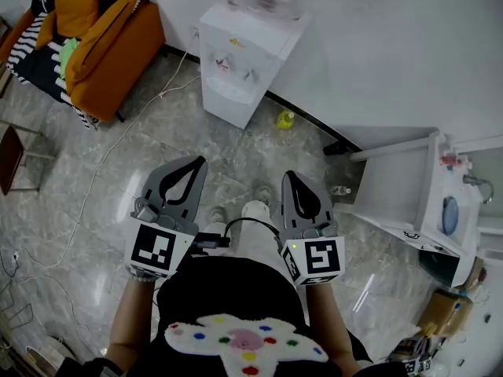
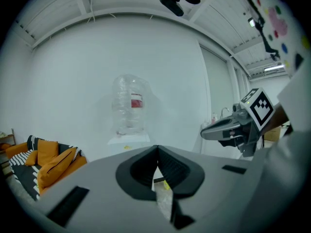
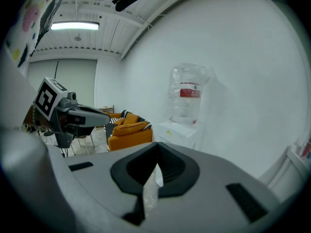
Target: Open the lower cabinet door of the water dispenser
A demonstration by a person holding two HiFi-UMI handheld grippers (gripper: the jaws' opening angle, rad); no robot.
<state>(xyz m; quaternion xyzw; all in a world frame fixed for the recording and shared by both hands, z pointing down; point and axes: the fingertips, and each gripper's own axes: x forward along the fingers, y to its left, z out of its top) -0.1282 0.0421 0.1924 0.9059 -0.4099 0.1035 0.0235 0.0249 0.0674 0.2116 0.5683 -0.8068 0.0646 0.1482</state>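
Facing the water dispenser (image 1: 236, 61) well ahead, the left tool (image 1: 193, 171) and right tool (image 1: 290, 179) are both pressed together, empty; aim low, parting one at the cabinet door (image 1: 226, 102) edge.

Right gripper (image 3: 156, 155): near, grey jaws closed together, nothing between them.
Water dispenser (image 3: 182, 131): white, far, against the white wall; clear bottle (image 3: 188, 95) with red label on top.
Orange sofa (image 3: 129, 132): far, left of the dispenser.
Left gripper (image 3: 108, 116): at the left, its marker cube (image 3: 48, 98) facing the camera.
Ceiling light (image 3: 75, 26): lit, upper left.
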